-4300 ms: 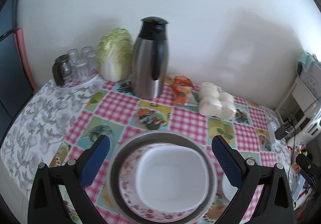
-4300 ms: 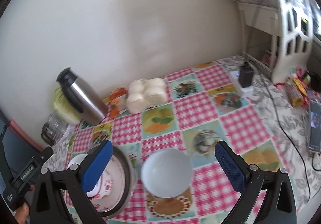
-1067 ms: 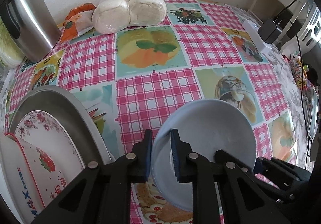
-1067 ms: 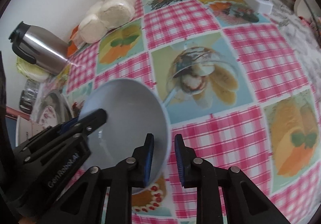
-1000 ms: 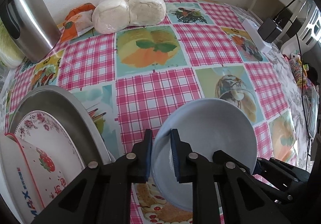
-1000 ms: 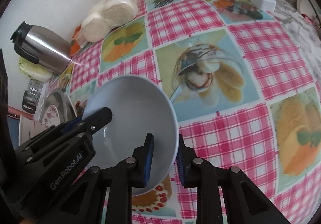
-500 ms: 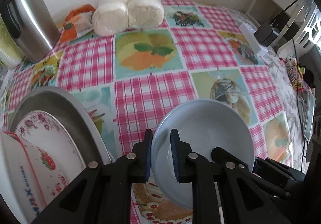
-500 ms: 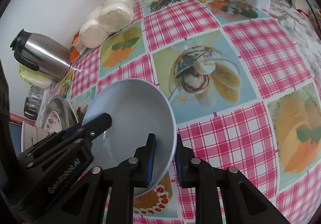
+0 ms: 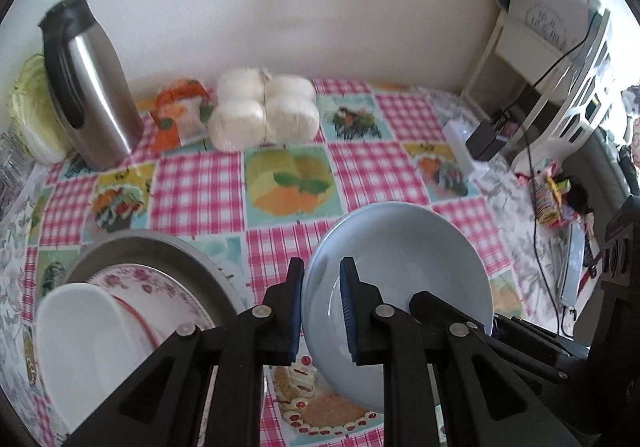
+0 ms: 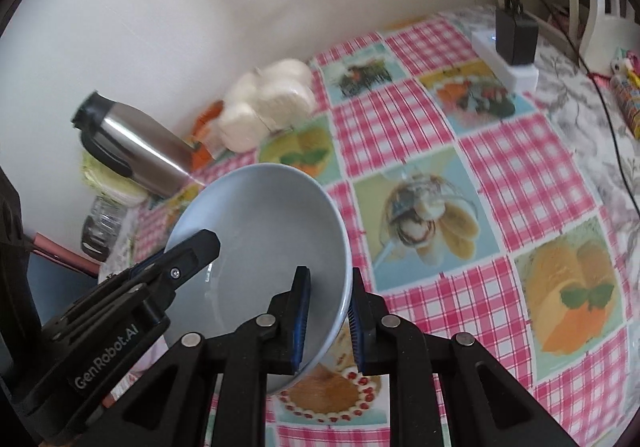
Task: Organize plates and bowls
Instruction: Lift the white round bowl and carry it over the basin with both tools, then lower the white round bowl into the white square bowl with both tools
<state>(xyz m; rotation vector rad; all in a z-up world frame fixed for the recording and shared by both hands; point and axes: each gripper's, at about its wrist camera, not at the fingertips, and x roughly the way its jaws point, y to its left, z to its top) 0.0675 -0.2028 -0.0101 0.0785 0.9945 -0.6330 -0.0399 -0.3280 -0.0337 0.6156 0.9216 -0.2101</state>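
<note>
Pale blue bowl (image 9: 400, 267) is gripped at opposite rims by left claw (image 9: 322, 311) and right claw (image 10: 329, 321), lifted beside the metal tray (image 9: 160, 247); stacking there is judged unfinished.

I see a glossy, smooth pale-blue bowl (image 9: 404, 267); a brushed-metal flask (image 9: 90, 95) with black plastic top; a dull grey metal pan (image 9: 160, 251); a shiny printed tablecloth (image 9: 200, 183).

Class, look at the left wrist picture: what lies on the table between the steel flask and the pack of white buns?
In the left wrist view, an orange snack packet lies between the steel flask and the pack of white buns, near the wall.
</note>
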